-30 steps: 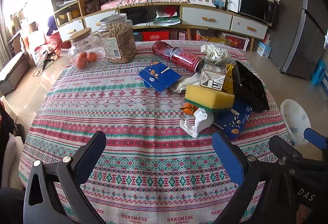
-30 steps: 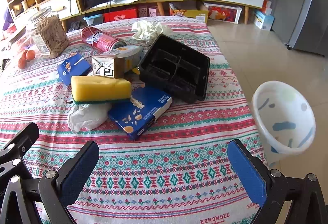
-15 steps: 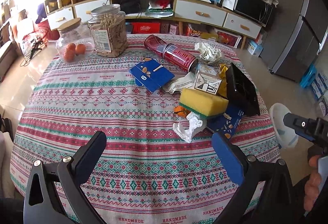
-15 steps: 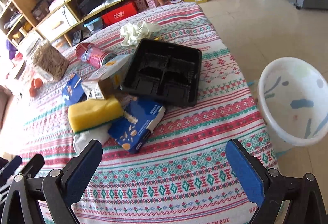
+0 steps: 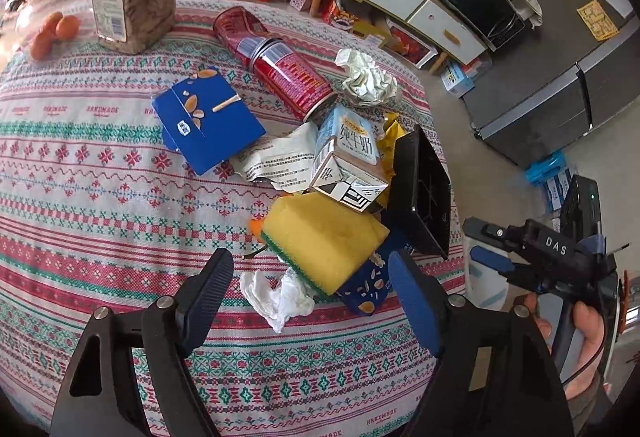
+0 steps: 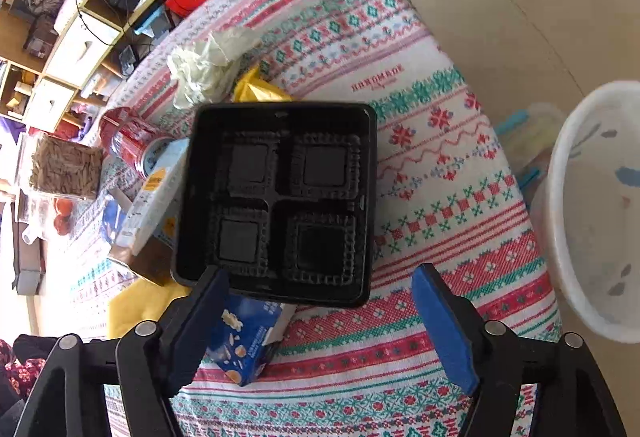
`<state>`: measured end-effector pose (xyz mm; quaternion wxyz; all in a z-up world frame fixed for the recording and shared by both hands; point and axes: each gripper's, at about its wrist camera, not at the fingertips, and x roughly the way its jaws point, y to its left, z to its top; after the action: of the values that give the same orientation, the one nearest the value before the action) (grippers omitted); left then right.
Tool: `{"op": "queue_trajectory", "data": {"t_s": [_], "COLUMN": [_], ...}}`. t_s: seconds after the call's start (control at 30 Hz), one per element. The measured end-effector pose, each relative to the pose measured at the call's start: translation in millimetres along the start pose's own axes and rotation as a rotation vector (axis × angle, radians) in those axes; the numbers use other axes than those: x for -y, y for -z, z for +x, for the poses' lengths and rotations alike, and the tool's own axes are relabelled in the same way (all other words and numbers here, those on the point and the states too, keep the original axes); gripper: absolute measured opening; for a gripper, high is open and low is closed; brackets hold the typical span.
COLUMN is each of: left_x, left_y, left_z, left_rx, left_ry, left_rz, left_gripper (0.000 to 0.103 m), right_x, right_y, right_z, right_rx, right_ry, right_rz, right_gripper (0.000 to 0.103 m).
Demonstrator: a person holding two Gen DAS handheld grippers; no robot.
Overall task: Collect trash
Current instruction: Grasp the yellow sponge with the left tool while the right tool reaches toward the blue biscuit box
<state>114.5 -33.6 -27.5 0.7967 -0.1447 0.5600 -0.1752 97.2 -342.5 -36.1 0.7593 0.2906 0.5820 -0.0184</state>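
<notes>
While the left gripper point(image 5: 310, 301) hangs over the striped embroidered tablecloth point(image 5: 80, 197), its jaws are closing with nothing pinched yet; the crumpled white tissue point(image 5: 280, 295) and the corner of the yellow sponge with a green scrubbing layer point(image 5: 324, 237) sit in the gap between the pads. At about 12 o'clock from the sponge lies a small light-blue milk carton point(image 5: 348, 157), with a red metal can point(image 5: 276, 65) on its side further up at 11 o'clock and a flattened blue snack box point(image 5: 208, 119) off at 10. Over at 3 o'clock you can see a person's hand point(image 5: 580, 333) holding the other tool.

From the right wrist camera, the right gripper point(image 6: 320, 321) is closing too, gripping nothing so far. Its left pad is right at the near edge of the black plastic four-compartment tray point(image 6: 280, 197), which rests on a second blue snack box point(image 6: 248, 341). A white plastic bin with blue blotches point(image 6: 592, 221) stands on the floor at 3 o'clock, apart from the table.
</notes>
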Motion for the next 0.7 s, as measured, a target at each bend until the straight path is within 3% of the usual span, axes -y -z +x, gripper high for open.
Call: {"op": "queue_trajectory", "data": {"t_s": [0.17, 0.37, 0.7], "left_x": [-9, -12, -10], "left_y": [-5, -8, -3], "left_z": [21, 28, 18], "left_rx": [-0.026, -0.019, 0.011], "left_ry": [0.047, 0.05, 0.072], "left_rz": [-0.069, -0.072, -0.045], "left_gripper": [0.065, 0.029, 0.021], "right_x": [4, 17, 2], "right_y": [10, 7, 23], "right_z": [14, 24, 35], "right_rx": [-0.064, -0.068, -0.11], "right_ry": [-0.056, -0.051, -0.121], "right_rz": [0.022, 0.113, 0.103], "right_gripper": [0.073, 0.064, 0.06]}}
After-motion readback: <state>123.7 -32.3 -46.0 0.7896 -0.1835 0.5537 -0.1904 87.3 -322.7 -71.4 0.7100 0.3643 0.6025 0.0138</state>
